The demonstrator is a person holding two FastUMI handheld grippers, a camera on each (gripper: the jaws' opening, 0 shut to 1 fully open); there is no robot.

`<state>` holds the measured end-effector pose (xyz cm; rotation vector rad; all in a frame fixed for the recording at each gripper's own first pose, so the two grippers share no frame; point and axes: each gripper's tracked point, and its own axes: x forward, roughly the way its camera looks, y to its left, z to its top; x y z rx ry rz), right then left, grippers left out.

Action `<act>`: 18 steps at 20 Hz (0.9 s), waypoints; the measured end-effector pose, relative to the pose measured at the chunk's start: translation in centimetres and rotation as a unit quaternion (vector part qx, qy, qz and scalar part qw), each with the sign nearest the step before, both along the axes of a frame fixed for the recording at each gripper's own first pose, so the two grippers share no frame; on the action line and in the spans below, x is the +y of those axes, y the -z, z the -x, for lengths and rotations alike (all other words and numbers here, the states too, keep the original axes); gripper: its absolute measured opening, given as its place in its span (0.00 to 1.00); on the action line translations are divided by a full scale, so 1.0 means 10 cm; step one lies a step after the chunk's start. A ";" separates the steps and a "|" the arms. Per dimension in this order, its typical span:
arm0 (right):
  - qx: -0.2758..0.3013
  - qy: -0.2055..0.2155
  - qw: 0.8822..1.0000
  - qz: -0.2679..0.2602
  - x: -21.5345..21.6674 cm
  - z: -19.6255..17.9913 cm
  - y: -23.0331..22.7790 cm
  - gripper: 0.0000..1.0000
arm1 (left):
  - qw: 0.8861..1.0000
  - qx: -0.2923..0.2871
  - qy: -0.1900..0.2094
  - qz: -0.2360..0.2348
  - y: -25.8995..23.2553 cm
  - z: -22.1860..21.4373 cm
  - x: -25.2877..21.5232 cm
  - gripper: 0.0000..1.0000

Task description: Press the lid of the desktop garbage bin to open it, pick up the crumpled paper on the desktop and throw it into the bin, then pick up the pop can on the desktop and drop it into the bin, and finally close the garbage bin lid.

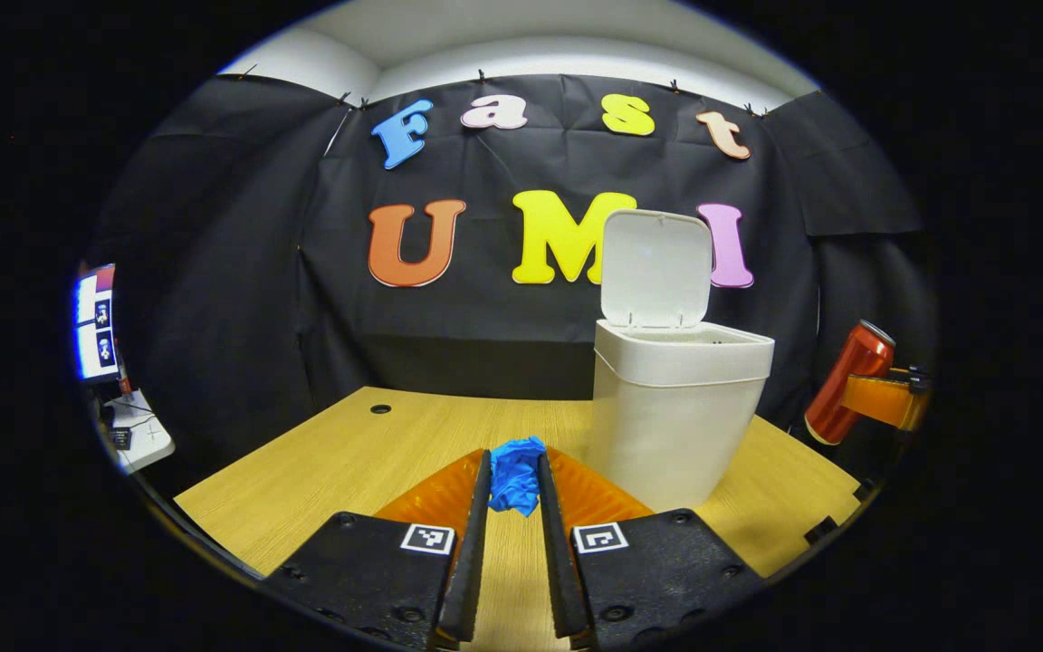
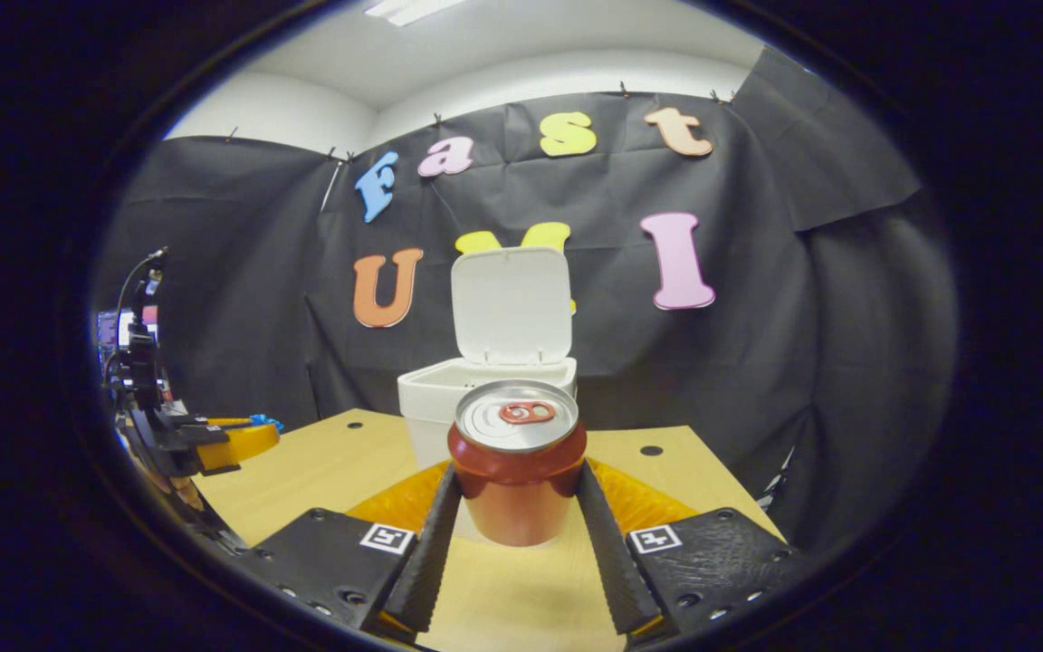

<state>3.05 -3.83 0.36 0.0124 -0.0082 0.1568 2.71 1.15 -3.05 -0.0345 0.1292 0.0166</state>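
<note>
While both grippers carry a load, the order of the task makes the paper the item that matters first. Left gripper (image 1: 514,493): its fingers are closed on the blue crumpled paper (image 1: 518,471), which bulges out just past the tips and appears lifted clear of the desk (image 1: 322,462). From those tips the bin (image 1: 675,412) stands just ahead and to the right, its rim higher than the paper, its lid (image 1: 655,269) upright and open at the back. Judgement: the paper must rise and swing right to clear the near rim before release.

Right gripper (image 2: 518,507): its fingers press on both sides of the red can (image 2: 516,466), which stands with its long axis upright and its pull-tab end on top. The bin lies straight ahead behind the can. In the left gripper view this can hangs tilted in the air, right of the bin and near rim height.

Both hands are close to the bin; the left is lower.
</note>
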 end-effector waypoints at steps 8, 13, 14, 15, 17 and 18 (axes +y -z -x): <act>-0.029 -0.001 1.000 0.001 -0.10 0.06 -0.13 0.71 | 1.000 0.005 0.010 0.003 -0.25 -0.23 -0.29 0.34; -0.034 0.005 0.999 -0.017 -0.30 0.04 -0.24 0.71 | 1.000 -0.016 0.005 0.006 -0.55 -0.47 -0.42 0.34; -0.038 0.012 0.999 -0.013 -0.36 0.03 -0.26 0.71 | 1.000 -0.022 0.009 0.011 -0.63 -0.52 -0.47 0.33; -0.040 0.016 0.999 -0.013 -0.39 0.02 -0.24 0.71 | 0.999 -0.030 0.007 0.012 -0.73 -0.58 -0.47 0.34; -0.032 0.004 0.999 -0.015 -0.38 0.02 -0.15 0.72 | 0.998 -0.059 -0.013 0.024 -0.97 -0.72 -0.44 0.33; -0.025 0.002 1.000 -0.015 -0.40 0.01 -0.11 0.72 | 0.997 -0.075 -0.023 0.029 -1.09 -0.80 -0.45 0.33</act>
